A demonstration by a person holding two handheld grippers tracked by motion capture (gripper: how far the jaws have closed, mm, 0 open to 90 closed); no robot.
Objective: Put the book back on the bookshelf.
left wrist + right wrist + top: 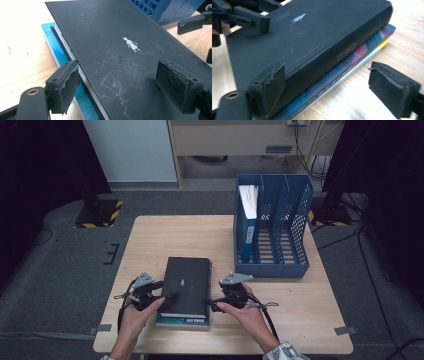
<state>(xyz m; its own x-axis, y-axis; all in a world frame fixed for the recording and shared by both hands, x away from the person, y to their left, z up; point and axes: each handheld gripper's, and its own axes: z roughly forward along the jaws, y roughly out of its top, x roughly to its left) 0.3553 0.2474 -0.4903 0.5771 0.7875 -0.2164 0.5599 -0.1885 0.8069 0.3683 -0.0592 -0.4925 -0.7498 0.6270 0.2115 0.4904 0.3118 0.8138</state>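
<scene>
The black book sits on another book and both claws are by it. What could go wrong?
1. The black book lies on a thinner colourful book. If the claws squeeze too low, they might grab both, or drag the lower one along.
2. The left claw has one pad on the cover and one at the page edge, so it may pinch only the cover and flip it open.
3. The right claw is open astride the spine. A loose grip could let the book slip.

Book (186,284) atop another, left of rack (272,227)
</scene>
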